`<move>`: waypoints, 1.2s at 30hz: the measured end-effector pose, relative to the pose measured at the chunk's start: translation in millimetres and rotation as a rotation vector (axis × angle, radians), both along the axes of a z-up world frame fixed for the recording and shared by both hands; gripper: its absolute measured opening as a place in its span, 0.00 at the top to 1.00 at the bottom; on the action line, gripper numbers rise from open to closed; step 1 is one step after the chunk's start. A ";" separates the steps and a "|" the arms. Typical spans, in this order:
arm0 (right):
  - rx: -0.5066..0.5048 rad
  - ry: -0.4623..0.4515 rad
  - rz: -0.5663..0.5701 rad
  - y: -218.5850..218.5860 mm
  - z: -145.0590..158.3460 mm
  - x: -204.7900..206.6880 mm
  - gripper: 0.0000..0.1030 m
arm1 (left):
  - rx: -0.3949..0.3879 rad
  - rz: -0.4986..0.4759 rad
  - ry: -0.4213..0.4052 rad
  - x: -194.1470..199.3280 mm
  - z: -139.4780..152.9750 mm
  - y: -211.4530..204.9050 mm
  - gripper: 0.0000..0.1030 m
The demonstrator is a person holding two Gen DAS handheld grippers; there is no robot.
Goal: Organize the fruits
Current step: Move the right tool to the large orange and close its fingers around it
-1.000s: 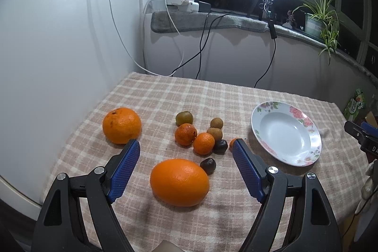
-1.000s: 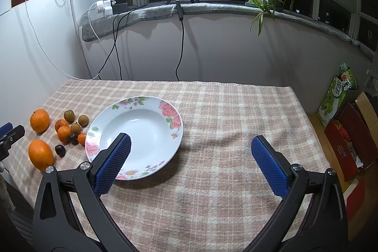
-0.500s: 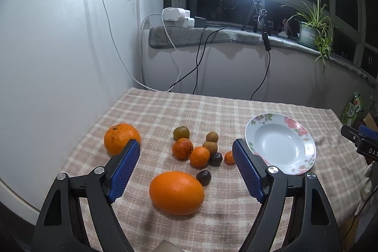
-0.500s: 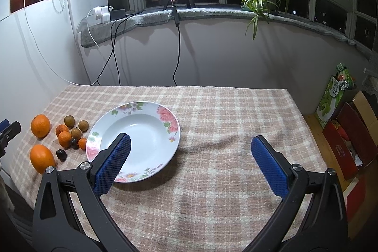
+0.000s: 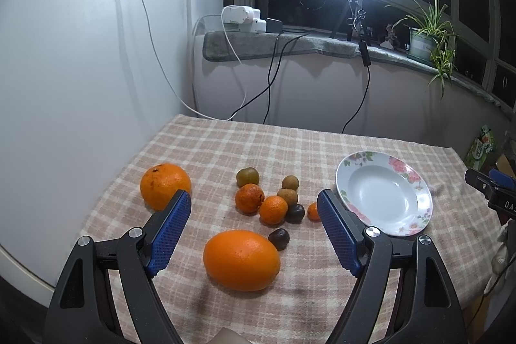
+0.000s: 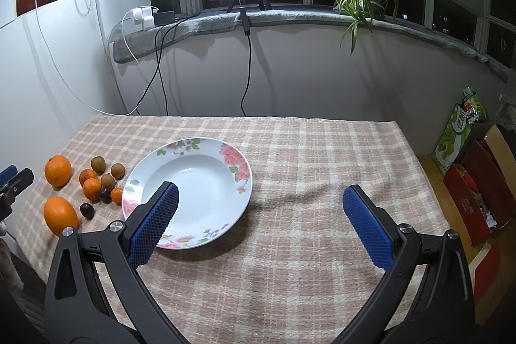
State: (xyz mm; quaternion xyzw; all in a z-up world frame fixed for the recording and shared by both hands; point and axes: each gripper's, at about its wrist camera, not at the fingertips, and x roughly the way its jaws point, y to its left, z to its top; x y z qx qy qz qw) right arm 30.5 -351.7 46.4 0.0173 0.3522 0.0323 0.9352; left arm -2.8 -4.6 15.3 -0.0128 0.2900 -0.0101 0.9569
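Checked cloth: beige-and-white plaid cloth (image 6: 306, 176) covers the whole desk.
Desk: carries the plate and all the fruit; a white wall panel stands along its left side.
Left hand-held gripper (image 5: 254, 231): jaws spread wide, nothing between them, hovering low over the near-left part of the desk; the oval orange lies in the gap seen between its blue pads.
Right hand-held gripper (image 6: 258, 221): jaws spread wide and empty, above the bare cloth to the right of the plate; its left pad overlaps the plate's near rim in the wrist view.
Plate (image 5: 419, 199): white, deep, with a floral rim, empty, just right of the fruit cluster.
Oval orange (image 5: 241, 260): largest fruit, nearest the left gripper, on the cloth.
Round orange (image 5: 164, 184): at the far left, apart from the cluster.
Two tangerines (image 5: 250, 197): side by side, touching, in the middle of the cluster.
Green-brown fruit (image 5: 247, 177): behind the tangerines.
Two brown fruits (image 5: 290, 182): one behind the other, right of the tangerines.
Two dark fruits (image 5: 279, 238): one beside the oval orange, the other against a tangerine.
Tiny orange fruit (image 5: 312, 211): closest to the plate.
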 end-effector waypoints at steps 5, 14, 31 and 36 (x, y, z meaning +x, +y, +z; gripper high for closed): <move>0.009 0.008 0.038 9.7 -2.0 1.6 0.00 | -0.013 0.002 0.012 0.1 -3.6 4.6 0.22; 0.049 0.036 0.177 45.9 -5.7 9.9 0.00 | -0.077 0.013 0.075 -1.2 -19.9 30.4 0.22; 0.189 0.237 0.629 172.1 -25.6 24.1 0.06 | -0.289 -0.087 0.215 -12.0 -60.6 62.3 0.26; 0.218 0.317 0.724 205.3 -34.5 25.5 0.11 | -0.319 -0.118 0.236 -9.1 -67.3 60.3 0.26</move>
